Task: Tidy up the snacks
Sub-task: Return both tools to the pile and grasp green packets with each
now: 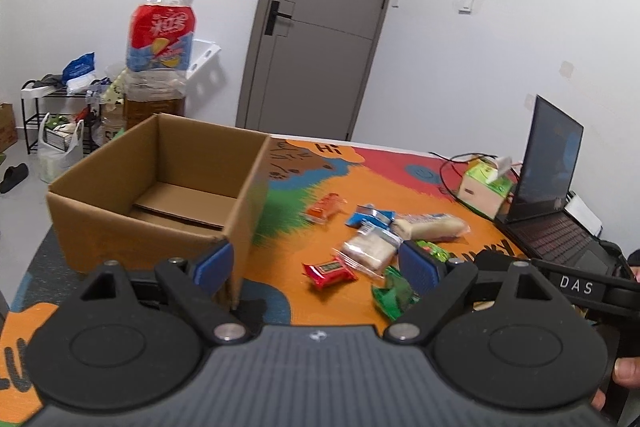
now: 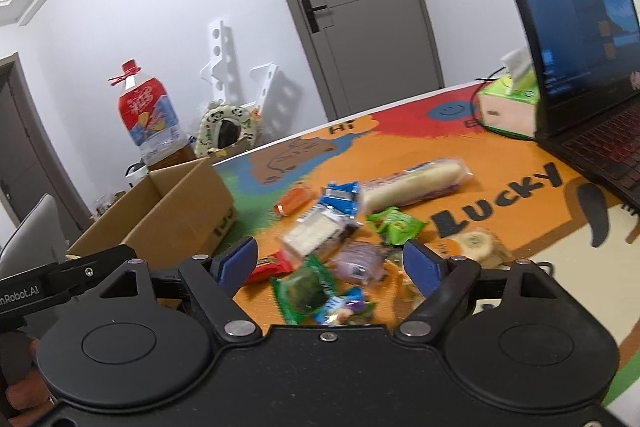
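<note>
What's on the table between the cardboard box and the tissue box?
In the left wrist view, snack packets lie between the cardboard box and the tissue box: an orange packet, a blue packet and a long white bar.

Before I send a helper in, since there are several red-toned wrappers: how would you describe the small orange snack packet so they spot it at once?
Start at the open cardboard box on the colourful table mat. Just right of the box's far right corner lies the orange packet, at the near-box edge of the snack pile. It is plain orange and sits farthest back, unlike the red bar nearer the camera or the blue wrapper beside it.
</note>
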Action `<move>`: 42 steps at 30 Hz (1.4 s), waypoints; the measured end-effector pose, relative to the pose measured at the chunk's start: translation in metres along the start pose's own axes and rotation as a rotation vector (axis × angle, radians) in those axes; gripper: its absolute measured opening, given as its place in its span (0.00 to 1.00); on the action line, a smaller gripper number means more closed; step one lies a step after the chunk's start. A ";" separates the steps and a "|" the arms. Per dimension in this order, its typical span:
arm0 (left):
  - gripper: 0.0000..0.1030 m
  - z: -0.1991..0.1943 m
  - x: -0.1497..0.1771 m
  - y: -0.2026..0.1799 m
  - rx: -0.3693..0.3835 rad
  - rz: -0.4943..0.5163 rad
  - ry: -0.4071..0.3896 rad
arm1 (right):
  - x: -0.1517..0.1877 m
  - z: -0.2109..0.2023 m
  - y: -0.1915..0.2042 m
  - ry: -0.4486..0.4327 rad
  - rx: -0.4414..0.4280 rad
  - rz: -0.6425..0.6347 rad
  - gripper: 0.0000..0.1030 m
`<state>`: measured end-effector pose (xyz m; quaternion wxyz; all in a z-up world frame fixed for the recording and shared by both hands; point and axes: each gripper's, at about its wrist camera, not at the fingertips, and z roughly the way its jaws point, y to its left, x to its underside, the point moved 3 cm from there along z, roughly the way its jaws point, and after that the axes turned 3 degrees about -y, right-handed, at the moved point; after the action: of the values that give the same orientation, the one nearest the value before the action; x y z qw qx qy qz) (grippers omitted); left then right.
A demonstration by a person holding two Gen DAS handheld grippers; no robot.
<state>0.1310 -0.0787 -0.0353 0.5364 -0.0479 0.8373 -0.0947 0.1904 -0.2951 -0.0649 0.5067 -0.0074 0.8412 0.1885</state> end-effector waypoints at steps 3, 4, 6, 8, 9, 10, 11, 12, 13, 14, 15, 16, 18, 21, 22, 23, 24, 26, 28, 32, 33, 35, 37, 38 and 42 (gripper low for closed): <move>0.85 0.006 0.003 -0.007 0.016 0.006 0.015 | 0.003 -0.001 -0.009 0.005 0.005 0.010 0.78; 0.84 0.008 0.004 -0.009 0.018 0.007 0.020 | 0.004 -0.001 -0.012 0.006 0.006 0.012 0.78; 0.84 0.012 0.007 -0.013 0.025 0.014 0.026 | 0.006 0.000 -0.015 0.011 0.008 0.016 0.78; 0.82 0.017 0.009 -0.018 0.033 0.027 0.033 | 0.009 0.001 -0.018 0.021 0.004 0.019 0.78; 0.79 0.019 0.011 -0.020 0.037 0.031 0.038 | 0.010 0.002 -0.019 0.027 0.002 0.021 0.77; 0.78 0.021 0.013 -0.022 0.043 0.035 0.045 | 0.012 0.004 -0.020 0.034 -0.002 0.024 0.76; 0.74 0.024 0.014 -0.023 0.048 0.037 0.053 | 0.015 0.006 -0.021 0.043 -0.006 0.029 0.75; 0.70 0.026 0.016 -0.023 0.051 0.038 0.061 | 0.016 0.008 -0.022 0.053 -0.011 0.033 0.73; 0.69 0.029 0.018 -0.024 0.053 0.039 0.071 | 0.019 0.012 -0.022 0.066 -0.017 0.036 0.70; 0.67 0.032 0.020 -0.024 0.054 0.038 0.079 | 0.022 0.014 -0.022 0.077 -0.021 0.036 0.69; 0.65 0.035 0.021 -0.024 0.053 0.037 0.086 | 0.025 0.018 -0.022 0.088 -0.025 0.039 0.67; 0.64 0.037 0.023 -0.023 0.052 0.039 0.092 | 0.028 0.022 -0.021 0.100 -0.028 0.043 0.66; 0.62 0.042 0.025 -0.023 0.055 0.040 0.106 | 0.033 0.029 -0.021 0.119 -0.035 0.051 0.65; 0.61 0.048 0.029 -0.023 0.065 0.036 0.129 | 0.039 0.041 -0.021 0.146 -0.040 0.062 0.61; 0.61 0.050 0.029 -0.023 0.061 0.042 0.131 | 0.041 0.045 -0.021 0.155 -0.043 0.066 0.57; 0.61 0.053 0.030 -0.023 0.060 0.045 0.134 | 0.042 0.048 -0.021 0.164 -0.050 0.069 0.53; 0.61 0.055 0.030 -0.024 0.060 0.045 0.139 | 0.044 0.049 -0.020 0.161 -0.053 0.064 0.45; 0.61 0.060 0.030 -0.024 0.059 0.048 0.147 | 0.044 0.051 -0.020 0.163 -0.058 0.061 0.33; 0.61 0.065 0.030 -0.027 0.058 0.057 0.154 | 0.042 0.050 -0.024 0.158 -0.070 0.078 0.32; 0.61 0.076 0.031 -0.035 0.071 0.079 0.167 | 0.038 0.045 -0.029 0.128 -0.083 0.087 0.31; 0.61 0.079 0.032 -0.038 0.076 0.083 0.171 | 0.037 0.044 -0.031 0.124 -0.080 0.087 0.31; 0.61 0.084 0.034 -0.042 0.083 0.093 0.178 | 0.036 0.044 -0.034 0.116 -0.060 0.080 0.31; 0.61 0.090 0.035 -0.046 0.084 0.099 0.174 | 0.034 0.043 -0.039 0.108 -0.045 0.086 0.31; 0.61 0.093 0.036 -0.048 0.081 0.102 0.174 | 0.034 0.042 -0.041 0.105 -0.043 0.090 0.31; 0.61 0.104 0.041 -0.054 0.088 0.105 0.196 | 0.032 0.039 -0.049 0.094 -0.021 0.096 0.31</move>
<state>0.2071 -0.1497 -0.1027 0.4578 0.0291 0.8821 -0.1072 0.2183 -0.3224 -0.1237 0.4569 0.0187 0.8614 0.2210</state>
